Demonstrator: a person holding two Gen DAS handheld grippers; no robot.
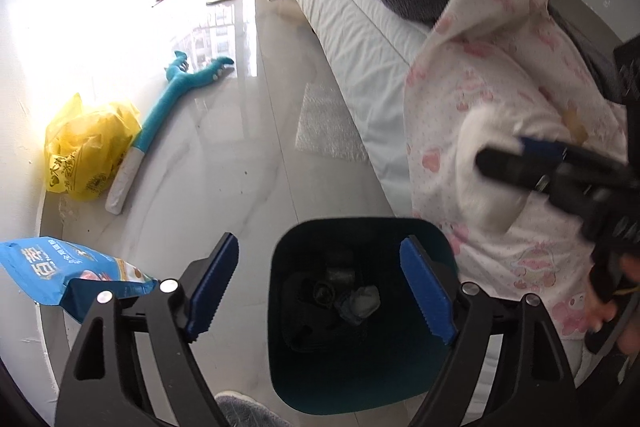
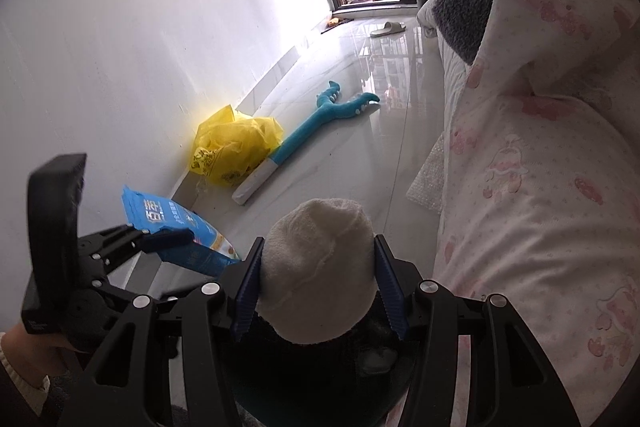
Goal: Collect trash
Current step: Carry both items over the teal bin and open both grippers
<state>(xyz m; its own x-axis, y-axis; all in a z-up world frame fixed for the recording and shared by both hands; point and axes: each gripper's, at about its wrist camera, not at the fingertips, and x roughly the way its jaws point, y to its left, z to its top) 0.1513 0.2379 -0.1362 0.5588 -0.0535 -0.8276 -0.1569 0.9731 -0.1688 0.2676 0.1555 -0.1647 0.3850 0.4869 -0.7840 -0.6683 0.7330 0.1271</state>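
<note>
- While the left gripper (image 1: 320, 287) hangs over the dark teal trash bin (image 1: 432, 355), its 2 blue pads (image 1: 212, 287) stand wide apart with nothing between them; the bin's open mouth shows through the gap.
- Inside the bin lie crumpled pieces of trash (image 1: 362, 301), dark wrappers and a pale wad, well below the fingertips.
- Pinched between the 2 blue pads of the right gripper (image 2: 318, 283) is a cream-white rolled sock (image 2: 320, 267), bulging up and forward past the fingertips; both pads press on its sides.
- Seen from the left wrist, the same sock (image 1: 486, 163) and right gripper (image 1: 516, 163) sit blurred above the pink-printed quilt (image 1: 500, 79), up and to the right of the bin.
- Below the sock in the right wrist view, the bin's dark mouth (image 2: 320, 379) lies directly under the gripper.
- A blue snack bag (image 1: 72, 267) lies on the floor left of the bin, just beside the left gripper's left finger.
- Farther along the wall sit a yellow plastic bag (image 1: 88, 147) and a teal dinosaur plush (image 1: 180, 83), touching each other.
- A sheet of bubble wrap (image 1: 324, 123) lies on the tile against the bed's edge.
</note>
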